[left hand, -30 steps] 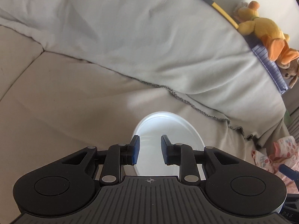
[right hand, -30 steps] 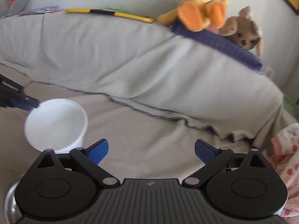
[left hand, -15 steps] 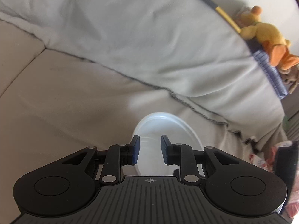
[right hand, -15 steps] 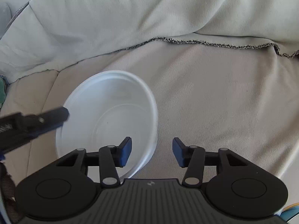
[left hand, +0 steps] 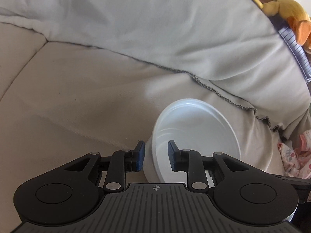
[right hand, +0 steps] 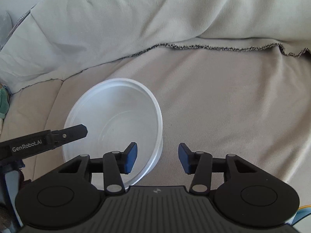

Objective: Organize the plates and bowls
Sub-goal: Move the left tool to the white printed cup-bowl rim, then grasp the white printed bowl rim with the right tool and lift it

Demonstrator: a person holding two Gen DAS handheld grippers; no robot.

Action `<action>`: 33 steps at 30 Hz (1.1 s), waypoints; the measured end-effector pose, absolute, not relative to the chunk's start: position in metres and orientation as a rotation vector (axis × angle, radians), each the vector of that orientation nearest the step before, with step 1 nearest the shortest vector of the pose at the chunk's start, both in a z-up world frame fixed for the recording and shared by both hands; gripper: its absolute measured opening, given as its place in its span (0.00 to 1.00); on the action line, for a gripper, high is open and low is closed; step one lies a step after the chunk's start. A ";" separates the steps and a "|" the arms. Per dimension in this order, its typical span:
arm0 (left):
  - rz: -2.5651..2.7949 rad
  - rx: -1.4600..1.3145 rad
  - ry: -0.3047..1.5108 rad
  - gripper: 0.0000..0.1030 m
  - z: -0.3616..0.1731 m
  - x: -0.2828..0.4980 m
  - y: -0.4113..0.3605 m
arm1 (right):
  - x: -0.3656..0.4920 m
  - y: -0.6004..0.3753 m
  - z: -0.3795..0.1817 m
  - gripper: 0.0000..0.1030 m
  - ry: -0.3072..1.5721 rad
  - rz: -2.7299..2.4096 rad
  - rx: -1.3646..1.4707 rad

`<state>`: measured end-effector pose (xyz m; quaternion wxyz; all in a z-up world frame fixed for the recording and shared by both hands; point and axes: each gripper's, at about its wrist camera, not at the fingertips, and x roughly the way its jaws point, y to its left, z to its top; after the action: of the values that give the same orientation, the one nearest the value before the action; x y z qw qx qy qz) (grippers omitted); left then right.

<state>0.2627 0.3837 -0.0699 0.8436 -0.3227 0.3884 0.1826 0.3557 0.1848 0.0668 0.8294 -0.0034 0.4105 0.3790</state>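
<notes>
A white plastic bowl sits tilted just over the beige sofa seat. My left gripper straddles its left wall, one pad outside and one inside. Those jaws are opening slightly, with the wall between the pads. In the right wrist view the same bowl lies left of centre, and one left-gripper fingertip reaches into it. My right gripper stands over the bowl's right rim. One pad is inside and one outside, with clear gaps on both sides of the rim.
A pale grey blanket with a frayed hem drapes over the sofa back. A yellow and orange plush toy lies on top at the far right. A pink patterned cloth lies at the right, and a green cloth at the left edge.
My right gripper swung down and left to the bowl and narrowed its jaws from wide, so they now bracket the rim. My left gripper sank a little with the bowl.
</notes>
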 end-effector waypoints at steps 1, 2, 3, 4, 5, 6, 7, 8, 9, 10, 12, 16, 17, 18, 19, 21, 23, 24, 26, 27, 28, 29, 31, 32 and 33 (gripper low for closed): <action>0.382 -0.691 0.824 0.28 -0.073 0.264 0.384 | 0.358 0.189 0.063 0.45 0.904 0.805 0.007; 0.368 -0.721 0.821 0.28 -0.077 0.264 0.385 | 0.360 0.192 0.061 0.43 0.931 0.805 0.020; 0.350 -0.753 0.812 0.29 -0.078 0.264 0.385 | 0.361 0.193 0.060 0.31 0.949 0.811 0.030; 0.345 -0.773 0.798 0.28 -0.076 0.264 0.384 | 0.361 0.193 0.061 0.30 0.961 0.815 0.030; 0.342 -0.778 0.791 0.27 -0.072 0.263 0.381 | 0.357 0.191 0.065 0.29 0.948 0.799 0.014; 0.333 -0.775 0.782 0.27 -0.065 0.262 0.376 | 0.354 0.187 0.072 0.28 0.922 0.800 0.002; 0.302 -0.770 0.767 0.27 -0.057 0.261 0.369 | 0.348 0.178 0.078 0.28 0.884 0.798 -0.013; 0.264 -0.760 0.754 0.27 -0.049 0.260 0.359 | 0.341 0.166 0.084 0.27 0.844 0.784 -0.022; 0.234 -0.743 0.739 0.27 -0.040 0.258 0.348 | 0.333 0.151 0.090 0.27 0.810 0.769 -0.021; 0.202 -0.711 0.715 0.27 -0.028 0.256 0.332 | 0.324 0.131 0.098 0.27 0.768 0.762 -0.015; 0.128 -0.638 0.661 0.27 -0.004 0.249 0.296 | 0.307 0.089 0.111 0.27 0.689 0.757 -0.011; -0.023 -0.570 0.605 0.28 0.030 0.242 0.224 | 0.273 0.001 0.119 0.27 0.564 0.710 -0.030; -0.052 -0.570 0.614 0.28 0.033 0.243 0.208 | 0.269 -0.019 0.116 0.27 0.560 0.696 -0.030; -0.070 -0.568 0.633 0.28 0.035 0.246 0.196 | 0.266 -0.035 0.111 0.27 0.566 0.691 -0.025; -0.086 -0.561 0.660 0.28 0.036 0.250 0.183 | 0.265 -0.049 0.106 0.27 0.580 0.688 -0.017; -0.105 -0.541 0.712 0.28 0.036 0.257 0.162 | 0.265 -0.075 0.091 0.27 0.629 0.683 0.008; -0.108 -0.500 0.772 0.28 0.031 0.262 0.141 | 0.266 -0.094 0.074 0.27 0.665 0.685 0.029; -0.104 -0.487 0.797 0.27 0.028 0.264 0.135 | 0.266 -0.100 0.066 0.27 0.677 0.686 0.034; -0.079 -0.478 0.853 0.26 0.018 0.267 0.126 | 0.266 -0.107 0.050 0.27 0.701 0.691 0.051; -0.065 -0.479 0.869 0.26 0.015 0.267 0.123 | 0.267 -0.108 0.044 0.27 0.712 0.694 0.059; -0.045 -0.474 0.882 0.26 0.012 0.266 0.122 | 0.265 -0.110 0.037 0.27 0.718 0.700 0.067; -0.018 -0.469 0.893 0.24 0.008 0.265 0.121 | 0.265 -0.111 0.032 0.27 0.718 0.711 0.071; 0.021 -0.481 0.912 0.23 0.001 0.263 0.123 | 0.265 -0.109 0.026 0.27 0.707 0.726 0.078; 0.030 -0.497 0.926 0.23 -0.003 0.262 0.125 | 0.265 -0.109 0.025 0.27 0.692 0.723 0.077; 0.035 -0.512 0.936 0.23 -0.007 0.260 0.125 | 0.263 -0.108 0.023 0.28 0.671 0.710 0.074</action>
<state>0.2605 0.1248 -0.0068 0.8610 -0.2439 0.4459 0.0165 0.2631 -0.1082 0.0234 0.8824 0.0358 0.3223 0.3409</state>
